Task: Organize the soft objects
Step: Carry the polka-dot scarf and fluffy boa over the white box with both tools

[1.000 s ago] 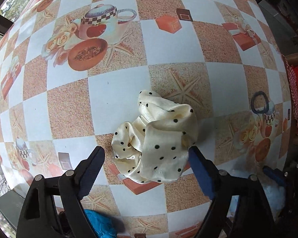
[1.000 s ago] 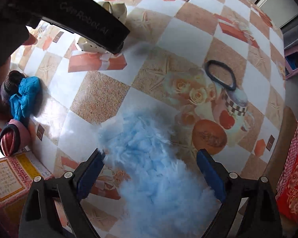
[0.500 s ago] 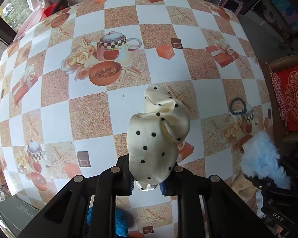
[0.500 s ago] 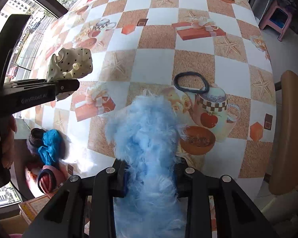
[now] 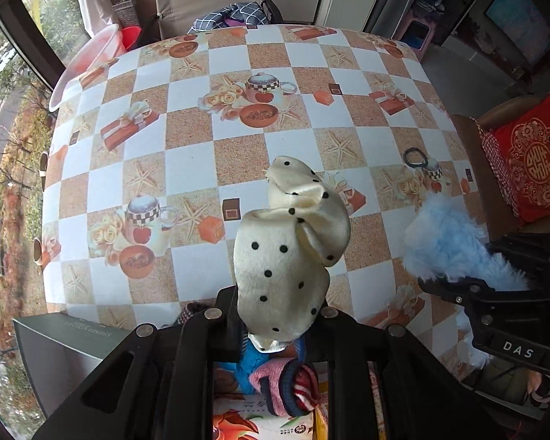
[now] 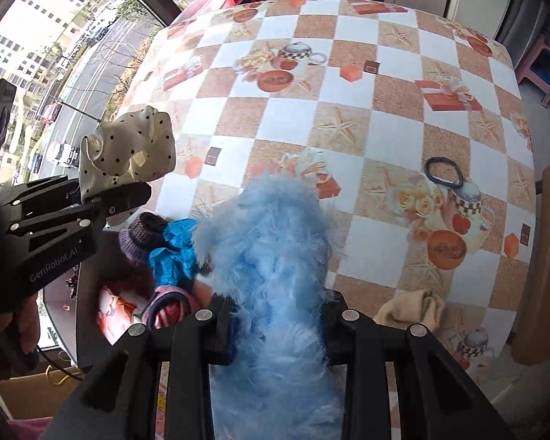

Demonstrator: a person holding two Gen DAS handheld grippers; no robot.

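My left gripper [image 5: 280, 321] is shut on a cream polka-dot scrunchie [image 5: 289, 249] and holds it high above the table's near edge; the scrunchie also shows in the right wrist view [image 6: 128, 150]. My right gripper [image 6: 277, 322] is shut on a fluffy light-blue feather piece [image 6: 271, 256], also lifted; that piece shows in the left wrist view [image 5: 447, 242]. A box [image 5: 55, 333] below the near edge holds a blue cloth [image 6: 174, 253], a purple knit piece [image 6: 139, 236] and a pink striped knit piece [image 5: 289, 385].
A black hair tie [image 6: 444, 172] lies on the checkered tablecloth [image 6: 348, 117] at the right. A beige cloth [image 6: 410, 310] lies near the front right edge. A chair with a red cushion [image 5: 531, 168] stands at the right; another chair is at the far side.
Both grippers closed on their items and lifted them off the table, pulling back toward the near edge over the box.
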